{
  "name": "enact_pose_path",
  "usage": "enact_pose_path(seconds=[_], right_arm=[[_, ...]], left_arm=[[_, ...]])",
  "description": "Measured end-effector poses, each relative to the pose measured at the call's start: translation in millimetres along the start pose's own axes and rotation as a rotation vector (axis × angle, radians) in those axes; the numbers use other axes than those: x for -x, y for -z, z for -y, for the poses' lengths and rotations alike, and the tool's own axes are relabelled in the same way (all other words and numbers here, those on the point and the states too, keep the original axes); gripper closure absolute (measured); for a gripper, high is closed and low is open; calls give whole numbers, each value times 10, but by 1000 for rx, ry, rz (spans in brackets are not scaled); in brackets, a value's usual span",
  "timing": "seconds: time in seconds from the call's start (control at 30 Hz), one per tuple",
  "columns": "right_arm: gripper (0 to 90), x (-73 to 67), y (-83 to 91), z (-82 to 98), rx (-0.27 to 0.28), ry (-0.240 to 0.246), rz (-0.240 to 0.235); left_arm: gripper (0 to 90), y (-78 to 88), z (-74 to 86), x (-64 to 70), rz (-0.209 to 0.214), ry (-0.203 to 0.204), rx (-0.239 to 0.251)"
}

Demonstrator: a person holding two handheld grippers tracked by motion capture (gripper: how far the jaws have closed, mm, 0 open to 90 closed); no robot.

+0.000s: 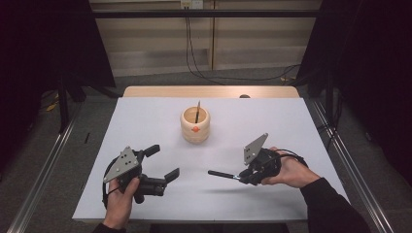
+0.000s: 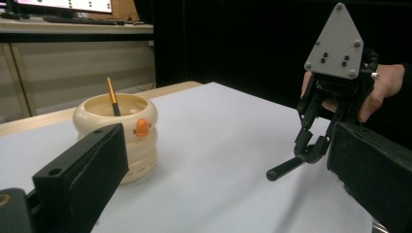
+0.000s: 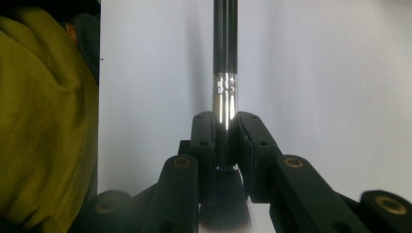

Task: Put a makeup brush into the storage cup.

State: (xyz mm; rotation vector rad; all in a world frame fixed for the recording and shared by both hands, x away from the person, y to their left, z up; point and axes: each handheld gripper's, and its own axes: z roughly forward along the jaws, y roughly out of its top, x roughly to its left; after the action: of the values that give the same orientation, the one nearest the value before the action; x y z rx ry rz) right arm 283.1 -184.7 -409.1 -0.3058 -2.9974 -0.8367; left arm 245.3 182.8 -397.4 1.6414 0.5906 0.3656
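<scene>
My right gripper [image 1: 241,175] [image 3: 226,128] is shut on a black make-up brush [image 1: 221,174] [image 3: 225,39], its jaws clamped around the silver ferrule [image 3: 225,97]. The handle points left, just above the table; the dark bristles [image 3: 224,204] sit behind the jaws. A cream duck-faced cup [image 1: 195,125] [image 2: 116,136] stands at the table's middle back, with a thin brush [image 1: 197,111] [image 2: 112,97] leaning upright in it. Near the front left, my left gripper [image 1: 163,161] [image 2: 226,170] is open, holding nothing. The left gripper view faces the right gripper [image 2: 311,148] and its brush [image 2: 284,168].
The white table top [image 1: 145,121] has a bare wooden strip [image 1: 209,91] along its far edge. Dark curtains hang on both sides and cables trail on the floor behind. A yellow-green garment [image 3: 43,121] takes up the left of the right gripper view.
</scene>
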Motion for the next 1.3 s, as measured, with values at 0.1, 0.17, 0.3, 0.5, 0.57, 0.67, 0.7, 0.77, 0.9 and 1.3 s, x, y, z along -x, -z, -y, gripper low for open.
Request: enact_pose_path(seconds=[0.1,0.17,0.3,0.5,0.57,0.67,0.7,0.77,0.9,1.3], right_arm=[[775,3,-2,-2,-3,4,-3],[775,-7,-1,-3,-4,-7,-1],[775,-9,1,-3,-3,-9,-4],[775,0,2,3,1,-1,-6],[775,6,7,6,-1,8,-8],[775,3,11,6,-2,8,-5],[775,-8,8,5,-3,-5,-9],[775,-2,7,7,-1,-2,-13],[775,2,12,9,-2,0,-4],[775,1,8,7,-6,4,-19]], left_arm=[[11,-51,-37,16,24,-13,14],[9,-86,-59,37,28,-29,17],[8,-174,-107,65,27,-41,24],[9,-333,-184,102,58,-79,13],[9,-405,-202,116,77,-73,15],[13,-501,-227,132,94,-79,-3],[14,-533,-234,135,104,-86,-10],[17,-592,-246,141,111,-98,-16],[30,-683,-275,170,156,-86,-58],[32,-856,-308,190,210,-95,-135]])
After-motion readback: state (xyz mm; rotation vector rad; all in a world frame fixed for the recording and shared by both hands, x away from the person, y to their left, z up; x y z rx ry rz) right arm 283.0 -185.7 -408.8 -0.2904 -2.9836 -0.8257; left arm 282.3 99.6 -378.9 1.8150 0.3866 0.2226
